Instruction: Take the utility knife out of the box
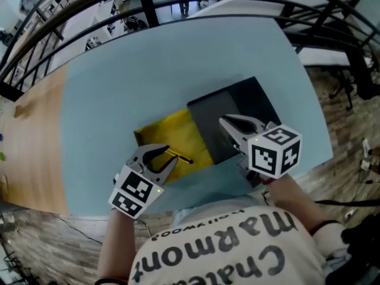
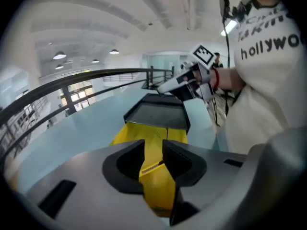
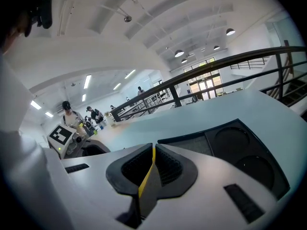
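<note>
So far: the box (image 1: 175, 136) lies on the light blue surface (image 1: 130, 76) and is already open, with its yellow part spread flat.
Lid: the lid (image 1: 211, 123) is turned back to the right of the yellow part and shows its grey inside.
Right side: the right gripper (image 1: 224, 124) has its fingers clenched on the thin edge of the lid, grey on the face and yellow on the rim. I judge that it keeps the box open.
Left side: the left gripper (image 1: 171, 157) has its fingers released and apart. It hangs just over the yellow part, and nothing is pressed between them.
Knife: I cannot make out the utility knife with certainty. A dark strip (image 1: 183, 157) lies on the yellow part just beside the left fingers, but it is too small to name. No gripper holds a knife, so it is probably in the box.
Behind: a black tray (image 1: 255, 100) with round hollows lies against the lid.
Done: the opening of the box.
Left to do: to grasp the knife and lift it out.
</note>
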{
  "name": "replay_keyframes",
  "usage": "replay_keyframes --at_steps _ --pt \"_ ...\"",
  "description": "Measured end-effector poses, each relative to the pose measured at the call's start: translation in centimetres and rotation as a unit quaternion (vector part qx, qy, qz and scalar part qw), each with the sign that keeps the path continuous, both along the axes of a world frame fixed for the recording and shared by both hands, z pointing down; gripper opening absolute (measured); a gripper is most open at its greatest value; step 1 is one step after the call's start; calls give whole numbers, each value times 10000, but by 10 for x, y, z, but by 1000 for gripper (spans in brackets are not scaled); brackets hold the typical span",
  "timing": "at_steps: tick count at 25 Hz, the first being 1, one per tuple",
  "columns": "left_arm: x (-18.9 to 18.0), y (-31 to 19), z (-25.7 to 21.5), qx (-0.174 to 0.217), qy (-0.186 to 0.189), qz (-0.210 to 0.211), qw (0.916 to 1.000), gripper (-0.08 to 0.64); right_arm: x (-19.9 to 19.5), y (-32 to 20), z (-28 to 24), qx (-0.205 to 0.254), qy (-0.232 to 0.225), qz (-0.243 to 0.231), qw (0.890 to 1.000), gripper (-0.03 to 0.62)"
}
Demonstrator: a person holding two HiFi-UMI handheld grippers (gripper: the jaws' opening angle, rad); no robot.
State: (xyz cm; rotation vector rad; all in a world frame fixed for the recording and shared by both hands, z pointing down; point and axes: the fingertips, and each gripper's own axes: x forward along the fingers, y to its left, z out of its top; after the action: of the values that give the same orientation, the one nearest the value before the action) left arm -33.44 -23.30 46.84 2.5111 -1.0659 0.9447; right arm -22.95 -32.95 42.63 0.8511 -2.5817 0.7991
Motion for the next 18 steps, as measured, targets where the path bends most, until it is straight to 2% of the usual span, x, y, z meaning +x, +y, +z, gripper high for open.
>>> replay_keyframes --at_steps 2,4,7,12,18 --pt "3 4 23 -192 -707 707 9948 117 5 -3 6 -57 36 54 10000 43" --pt "3 5 41 -311 -1326 1250 9828 117 11 -5 13 -121 66 117 9998 43" --pt "4 3 59 -417 -1889 1789 9647 117 19 -9 20 -178 79 175 9997 43" --pt "7 7 79 -702 -2396 2618 9323 115 24 -15 23 -238 66 226 9994 43" --pt "10 7 95 -1031 -2687 3160 9040 98 26 -18 26 -326 46 260 9991 43"
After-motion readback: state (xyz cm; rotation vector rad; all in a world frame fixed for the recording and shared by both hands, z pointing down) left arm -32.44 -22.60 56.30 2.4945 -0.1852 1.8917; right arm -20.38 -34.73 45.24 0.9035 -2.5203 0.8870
